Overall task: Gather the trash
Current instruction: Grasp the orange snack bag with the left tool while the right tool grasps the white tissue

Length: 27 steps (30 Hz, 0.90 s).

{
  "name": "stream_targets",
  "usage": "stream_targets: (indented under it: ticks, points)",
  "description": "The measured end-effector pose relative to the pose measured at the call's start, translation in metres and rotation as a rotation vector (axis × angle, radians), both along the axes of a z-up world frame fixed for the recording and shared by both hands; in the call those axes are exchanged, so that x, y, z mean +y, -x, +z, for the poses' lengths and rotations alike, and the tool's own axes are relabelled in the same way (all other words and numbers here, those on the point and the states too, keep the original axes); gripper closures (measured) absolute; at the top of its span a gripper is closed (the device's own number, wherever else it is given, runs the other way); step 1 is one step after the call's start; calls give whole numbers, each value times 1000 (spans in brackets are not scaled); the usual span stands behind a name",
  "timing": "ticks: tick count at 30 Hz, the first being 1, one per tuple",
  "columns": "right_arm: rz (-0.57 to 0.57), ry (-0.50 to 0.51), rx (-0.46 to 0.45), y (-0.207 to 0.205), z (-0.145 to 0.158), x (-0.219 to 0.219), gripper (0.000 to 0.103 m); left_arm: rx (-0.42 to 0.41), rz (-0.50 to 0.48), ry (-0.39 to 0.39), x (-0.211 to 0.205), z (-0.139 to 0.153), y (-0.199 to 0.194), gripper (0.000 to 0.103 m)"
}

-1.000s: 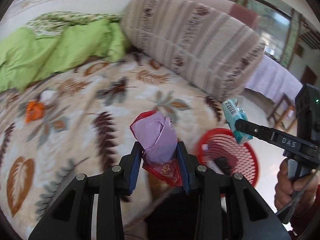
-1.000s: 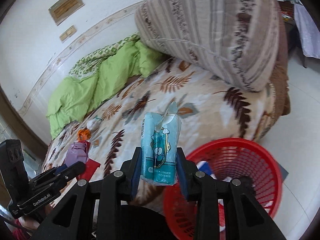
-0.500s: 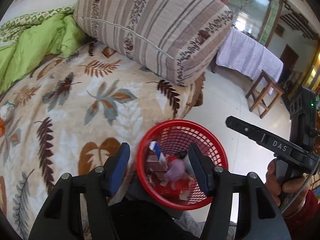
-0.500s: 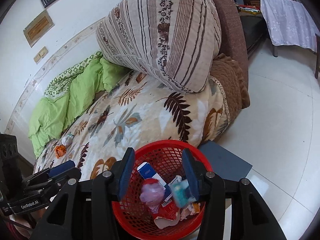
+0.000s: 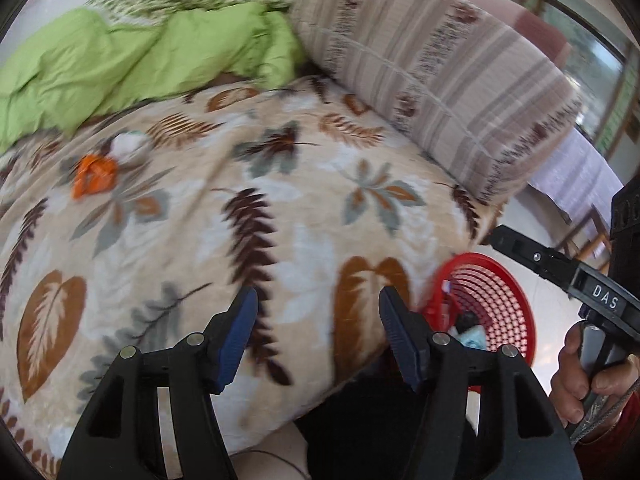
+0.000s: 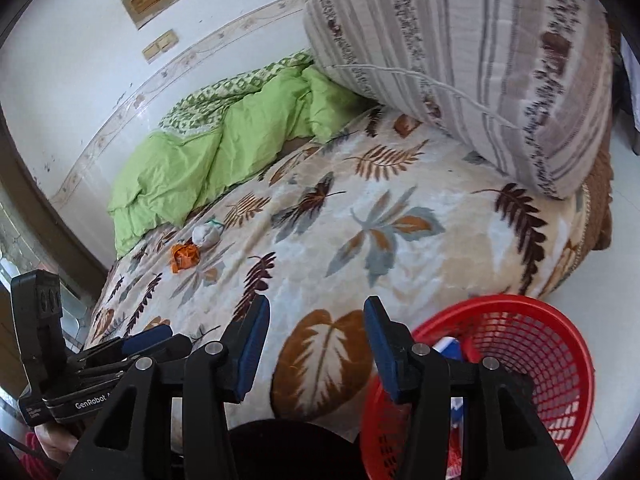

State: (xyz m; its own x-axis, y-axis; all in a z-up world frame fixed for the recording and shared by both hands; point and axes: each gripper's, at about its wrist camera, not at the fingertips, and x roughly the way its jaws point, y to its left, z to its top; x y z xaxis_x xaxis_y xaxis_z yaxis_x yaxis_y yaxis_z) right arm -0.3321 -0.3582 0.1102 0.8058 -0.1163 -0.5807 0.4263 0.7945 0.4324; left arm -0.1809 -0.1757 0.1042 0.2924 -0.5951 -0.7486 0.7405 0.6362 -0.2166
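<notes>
Two grippers, left gripper [image 5: 316, 332] still opening and right gripper [image 6: 316, 344] apart, both empty; orange wrapper [image 6: 185, 257] lay on the bed [image 6: 400, 248], well apart from the basket [image 6: 552, 344].

Right gripper [image 5: 560, 268] label: white letters "DAS" on a small dark plate on its side, at about 3 o'clock in the left wrist view.
Left gripper [image 6: 132, 344] label: white print "GenRobot" (any letters after it are hidden) along its black body, at about 8 o'clock in the right wrist view.
</notes>
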Motion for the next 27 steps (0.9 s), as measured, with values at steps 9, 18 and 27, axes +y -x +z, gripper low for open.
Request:
stream_targets:
  ticks: [9, 18, 27]
  points:
    - [135, -2, 51, -119, -10, 48, 43, 45, 257, 9, 77, -12, -89, 35]
    - [224, 25, 67, -163, -16, 69, 43, 85, 482, 16, 99, -16, -213, 28]
    - [189, 16, 105, -178, -27, 41, 43, 203, 597, 42, 68, -58, -323, 28]
